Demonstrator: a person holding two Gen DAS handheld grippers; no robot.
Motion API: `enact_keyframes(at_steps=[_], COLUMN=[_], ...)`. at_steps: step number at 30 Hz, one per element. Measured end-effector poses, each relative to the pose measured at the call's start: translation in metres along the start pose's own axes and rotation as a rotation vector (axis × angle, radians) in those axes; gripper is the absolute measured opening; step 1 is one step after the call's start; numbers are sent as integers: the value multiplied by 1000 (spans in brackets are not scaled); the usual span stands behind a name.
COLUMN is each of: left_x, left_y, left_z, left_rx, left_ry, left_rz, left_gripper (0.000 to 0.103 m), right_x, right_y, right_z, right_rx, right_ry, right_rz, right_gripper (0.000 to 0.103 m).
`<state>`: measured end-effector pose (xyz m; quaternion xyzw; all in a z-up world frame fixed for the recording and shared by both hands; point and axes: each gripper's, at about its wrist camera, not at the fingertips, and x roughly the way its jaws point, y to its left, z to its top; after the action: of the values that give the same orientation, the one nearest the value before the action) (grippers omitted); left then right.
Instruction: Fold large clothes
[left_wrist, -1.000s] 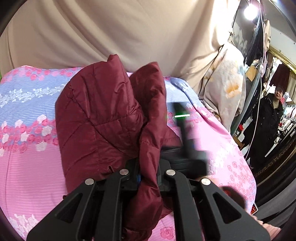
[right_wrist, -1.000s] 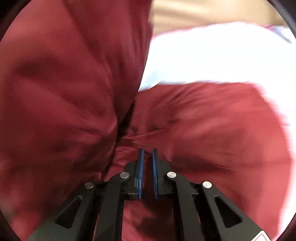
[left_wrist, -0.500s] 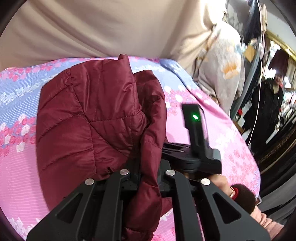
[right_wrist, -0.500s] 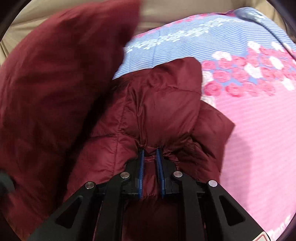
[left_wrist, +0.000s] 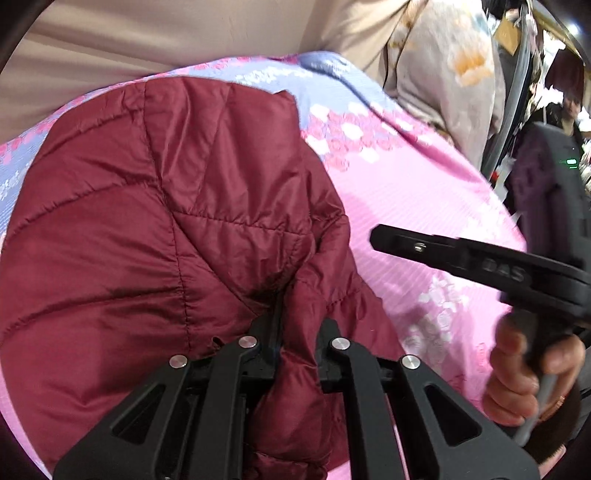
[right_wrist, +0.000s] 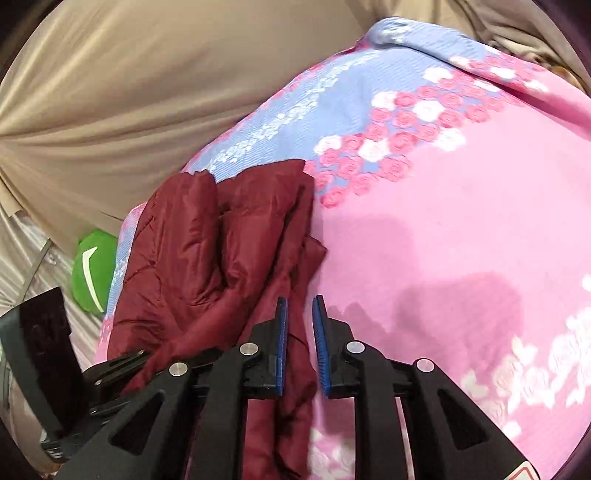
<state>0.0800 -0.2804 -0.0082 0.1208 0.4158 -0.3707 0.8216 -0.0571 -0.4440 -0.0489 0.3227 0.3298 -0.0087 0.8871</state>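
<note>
We have the jacket (left_wrist: 177, 229) lying on the bed (left_wrist: 406, 192), bunched into a rough bundle on the floral sheet. Quilted panels are doubled over each other, so at least one fold looks done, but the edges are uneven and the shape is not yet a tidy rectangle.

Our left gripper (left_wrist: 295, 332) has its fingers nearly closed, clamped on a ridge of jacket fabric that runs up between them. Our right gripper (right_wrist: 299, 343) has its blue-padded fingers (right_wrist: 281, 343) at a narrow gap, not pressing. In the right wrist view a strip of jacket lies under that gap; whether it touches the pads is hard to judge, but it appears loose. The left wrist view shows the right gripper out over bare sheet, beside the jacket, with our right hand (left_wrist: 517, 376) on its handle.

Remaining work, as we judge it: release the left grip, square the loose edges, flatten the bundle, and possibly make a further fold.
</note>
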Motion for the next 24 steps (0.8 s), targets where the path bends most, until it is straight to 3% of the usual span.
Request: enact_keyframes(at_steps=[3,6,8,10,13,15,20,22,24], left_x=[-3,-36,-77,-115,-158,-169,-147,-139,-131], left_y=[-4,-5,3,17,52,75,97,99,95], left_z=[-1,-3,-8,-13,-24,-35,-60,-72,-79], left_rx=[11,10,17,-5,-100,-165,-257,-262,-261], left_ry=[-13,-71,-159,-239,-305,-300,-198,-159,-142], left_rz=[13,-64,-87,-66,4,71,142,137,129], left_gripper=[12,30,48,58,59,59,59,59,59], right_x=[-4,-10,-27,-51,-69,-77,-63,-48,-35], right_y=[8,20,25,37,62,87,131,141,146], right_z=[-13,-19,-18,-24,-35,-47,-69,-73,-76], right_rx=[-12,-46,-86,-126,-185,-232,-317,-347,-371], right_ry=[-3,-38,-82,-145,-193,-209,-134,-104,-96], right_rz=[-14,-37,-44,-30,20,90,206,165,89], right_gripper=[17,21,36,47,63,73,77,77,62])
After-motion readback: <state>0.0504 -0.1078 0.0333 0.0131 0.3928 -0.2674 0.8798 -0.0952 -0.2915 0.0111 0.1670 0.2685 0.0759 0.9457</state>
